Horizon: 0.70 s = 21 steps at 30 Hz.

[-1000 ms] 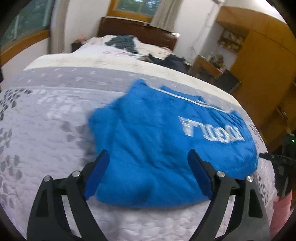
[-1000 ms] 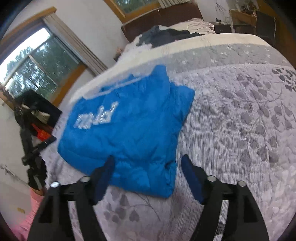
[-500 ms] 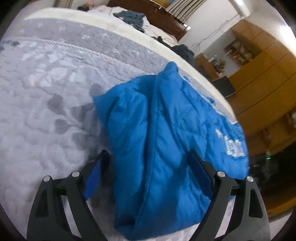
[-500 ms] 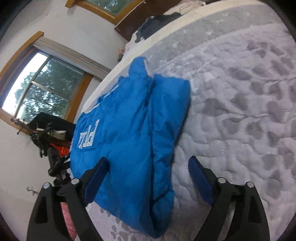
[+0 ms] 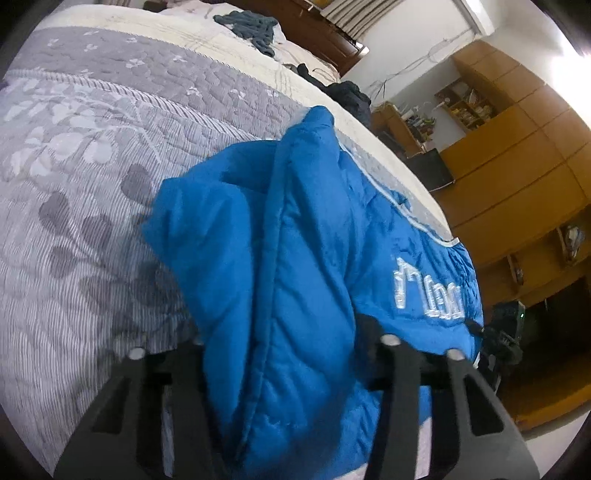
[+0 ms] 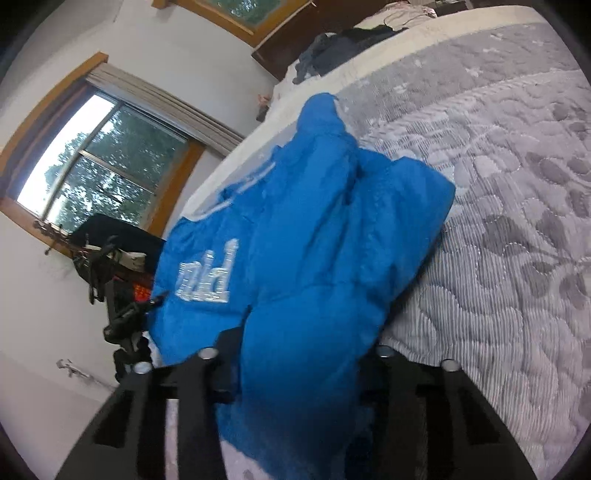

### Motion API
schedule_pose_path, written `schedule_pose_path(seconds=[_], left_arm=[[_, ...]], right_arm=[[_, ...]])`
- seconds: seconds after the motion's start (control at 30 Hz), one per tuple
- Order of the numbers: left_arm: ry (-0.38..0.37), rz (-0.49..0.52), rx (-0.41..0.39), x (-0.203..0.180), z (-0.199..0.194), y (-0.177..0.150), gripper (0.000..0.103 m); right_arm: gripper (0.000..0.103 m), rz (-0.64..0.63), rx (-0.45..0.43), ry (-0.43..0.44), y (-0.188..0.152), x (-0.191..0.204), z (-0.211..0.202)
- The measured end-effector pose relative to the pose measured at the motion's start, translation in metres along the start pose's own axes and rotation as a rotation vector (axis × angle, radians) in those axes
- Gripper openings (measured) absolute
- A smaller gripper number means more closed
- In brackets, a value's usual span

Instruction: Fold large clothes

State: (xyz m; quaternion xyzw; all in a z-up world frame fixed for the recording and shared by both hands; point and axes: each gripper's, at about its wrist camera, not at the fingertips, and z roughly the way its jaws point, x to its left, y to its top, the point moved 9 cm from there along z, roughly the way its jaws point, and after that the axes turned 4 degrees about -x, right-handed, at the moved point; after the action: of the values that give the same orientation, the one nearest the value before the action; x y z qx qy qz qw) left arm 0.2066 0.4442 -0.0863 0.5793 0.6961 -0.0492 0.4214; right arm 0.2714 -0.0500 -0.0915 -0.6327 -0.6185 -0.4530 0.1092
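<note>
A puffy blue jacket [image 5: 306,221] with white lettering lies folded on the grey quilted bed [image 5: 92,155], near its edge. In the left wrist view my left gripper [image 5: 284,347] has drawn in on a thick fold of the jacket's near edge; the cloth fills the gap and hides the pads. My right gripper [image 6: 303,350] likewise clamps a bunched fold of the blue jacket [image 6: 314,229] at its near edge. Both sets of black fingers [image 6: 388,373] stay fairly wide because of the padding.
Dark clothes [image 5: 251,26] lie heaped at the far end of the bed by a wooden headboard. Wooden cabinets [image 5: 517,166] stand beyond the bed's edge. A window [image 6: 103,173] and a black stand with gear [image 6: 118,295] are beside the bed.
Both grippers moved forward onto the jacket's near edge and their fingers drew inward, taking thick folds of the cloth between them.
</note>
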Motion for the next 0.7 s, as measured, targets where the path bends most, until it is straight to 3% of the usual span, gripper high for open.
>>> schedule_pose_path(seconds=[0.1,0.27,0.5,0.7], left_arm=[[-0.037,-0.004,-0.007,-0.01,-0.016,-0.006,0.031],[-0.108,-0.001,0.019,-0.036,-0.048,-0.038,0.028],[-0.199,0.025,0.006,-0.069,-0.113,-0.11,0.027],[-0.165,0.068,0.014,-0.062,-0.132,-0.169,0.028]], right_arm=[[0.033,-0.036,-0.018,-0.01,-0.004,0.015,-0.014],[0.03,-0.082,-0.033,0.007,-0.018,0.043,-0.049],[0.03,-0.184,-0.054,0.006,-0.08,0.073,-0.124],[0.03,-0.167,-0.014,-0.014,-0.131,0.064,-0.135]])
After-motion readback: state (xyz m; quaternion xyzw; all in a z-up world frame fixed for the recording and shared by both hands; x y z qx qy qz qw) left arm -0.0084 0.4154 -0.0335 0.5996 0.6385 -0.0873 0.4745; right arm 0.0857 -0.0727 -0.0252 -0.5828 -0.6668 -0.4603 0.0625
